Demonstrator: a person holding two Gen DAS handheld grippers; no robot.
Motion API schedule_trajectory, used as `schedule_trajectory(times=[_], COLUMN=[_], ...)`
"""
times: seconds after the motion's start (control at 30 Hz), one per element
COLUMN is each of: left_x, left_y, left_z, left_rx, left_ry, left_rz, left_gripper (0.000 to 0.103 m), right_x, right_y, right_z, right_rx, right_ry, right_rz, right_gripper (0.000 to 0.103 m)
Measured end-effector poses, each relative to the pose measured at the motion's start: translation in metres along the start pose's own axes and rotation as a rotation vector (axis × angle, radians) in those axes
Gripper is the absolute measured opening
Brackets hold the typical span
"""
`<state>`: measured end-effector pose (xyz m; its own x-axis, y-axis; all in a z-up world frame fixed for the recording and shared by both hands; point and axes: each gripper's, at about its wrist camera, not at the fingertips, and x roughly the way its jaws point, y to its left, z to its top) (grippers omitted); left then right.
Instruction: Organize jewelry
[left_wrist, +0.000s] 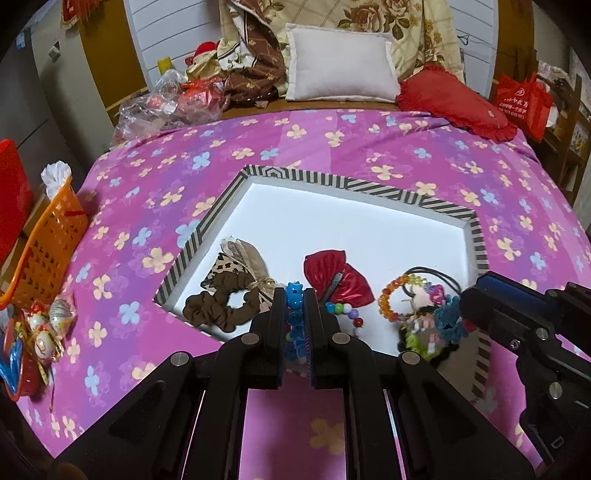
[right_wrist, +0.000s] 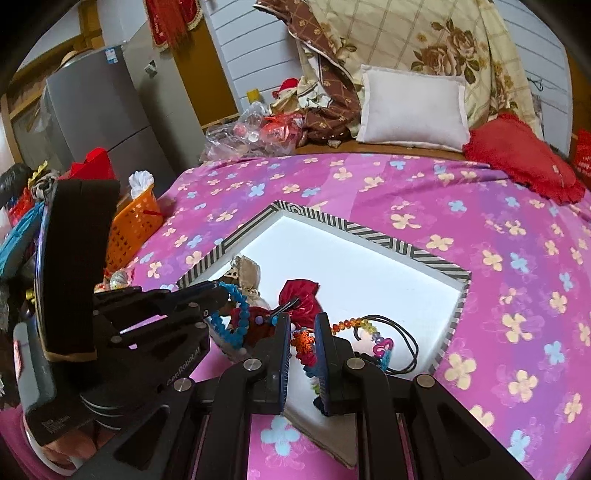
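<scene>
Above the striped-rimmed tray (left_wrist: 369, 192) on the floral bedspread (left_wrist: 369, 147), the left gripper (left_wrist: 294, 295) was clamped on a blue beaded bracelet (left_wrist: 294, 291); the right gripper (right_wrist: 302, 332) pinched a multicoloured bead strand (right_wrist: 304, 343). Within the tray lay a brown scrunchie (left_wrist: 221, 306) and a red bow clip (left_wrist: 338, 277).

Blue bead bracelet (left_wrist: 294, 310) hangs above the striped tray (left_wrist: 373, 187) of jewelry.

white pillow (left_wrist: 340, 64), red cushion (left_wrist: 454, 103), orange basket (left_wrist: 48, 254), grey fridge (right_wrist: 96, 122)
</scene>
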<state>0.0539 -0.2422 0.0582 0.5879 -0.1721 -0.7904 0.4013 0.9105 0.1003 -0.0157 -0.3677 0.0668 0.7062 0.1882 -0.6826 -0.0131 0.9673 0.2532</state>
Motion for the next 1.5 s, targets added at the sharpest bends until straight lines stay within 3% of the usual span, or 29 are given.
schedule_trajectory(times=[0.37,0.7,0.77,0.8,0.83,0.87,0.9,1.5], left_x=[0.041,0.056,0.054,0.053,0.051,0.048,0.045,-0.008], left_y=[0.000,0.002,0.002,0.002,0.003,0.004,0.006,0.016], left_z=[-0.008,-0.018,-0.018,-0.019,-0.019,-0.020,-0.020,-0.050], left_rx=[-0.005,-0.028,-0.029,-0.030,-0.033,-0.040,-0.047,-0.080], left_ry=[0.050,0.064,0.062,0.061,0.055,0.043,0.035,-0.036], left_rz=[0.028,0.037,0.036,0.036,0.034,0.027,0.023,0.024], left_gripper=[0.007,0.008,0.014,0.019,0.032,0.041,0.043,0.049], right_x=[0.040,0.047,0.043,0.039,0.036,0.032,0.030,-0.013], right_y=[-0.042,-0.044,-0.044,-0.044,-0.043,-0.042,-0.040,-0.009], right_z=[-0.027,-0.040,-0.041,-0.042,-0.043,-0.043,-0.043,-0.069], right_rx=[0.069,0.061,0.066,0.073,0.077,0.075,0.071,0.087], right_ry=[0.098,0.121,0.111,0.100,0.086,0.071,0.070,0.014], right_rz=[-0.078,-0.112,-0.112,-0.110,-0.107,-0.105,-0.109,-0.118], right_gripper=[0.012,0.012,0.019,0.034,0.044,0.044,0.044,0.045])
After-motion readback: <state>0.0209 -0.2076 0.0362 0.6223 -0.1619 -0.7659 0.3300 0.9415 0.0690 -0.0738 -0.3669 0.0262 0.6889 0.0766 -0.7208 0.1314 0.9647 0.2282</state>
